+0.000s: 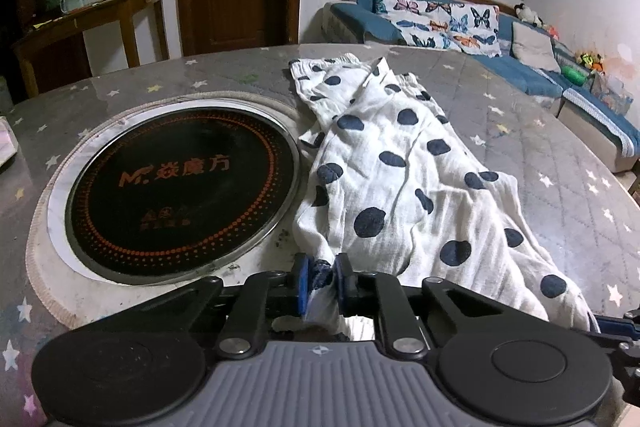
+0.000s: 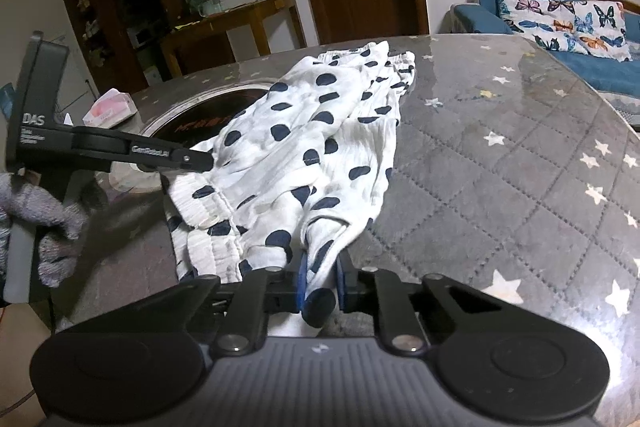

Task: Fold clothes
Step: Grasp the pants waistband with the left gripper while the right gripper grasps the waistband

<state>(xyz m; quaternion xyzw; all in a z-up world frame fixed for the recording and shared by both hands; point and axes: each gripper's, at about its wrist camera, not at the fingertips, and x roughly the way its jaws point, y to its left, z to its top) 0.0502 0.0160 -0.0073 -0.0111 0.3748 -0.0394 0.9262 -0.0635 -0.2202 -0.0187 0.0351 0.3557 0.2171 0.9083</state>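
Orange lettering on the black induction cooktop (image 1: 182, 193) reads "M" followed by Chinese characters; my left gripper (image 1: 323, 277) shows "DAS" on its side. White, navy-dotted, crinkled pants (image 1: 394, 187) lie beside it on the star-print table cover (image 1: 560, 163). Both jaws pinch hem fabric, my right gripper (image 2: 322, 281) too.

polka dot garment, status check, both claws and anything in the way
Left claw shut on polka dot garment. Right claw shut on it too. Garment bunched, unfolded. Round cooktop alongside.
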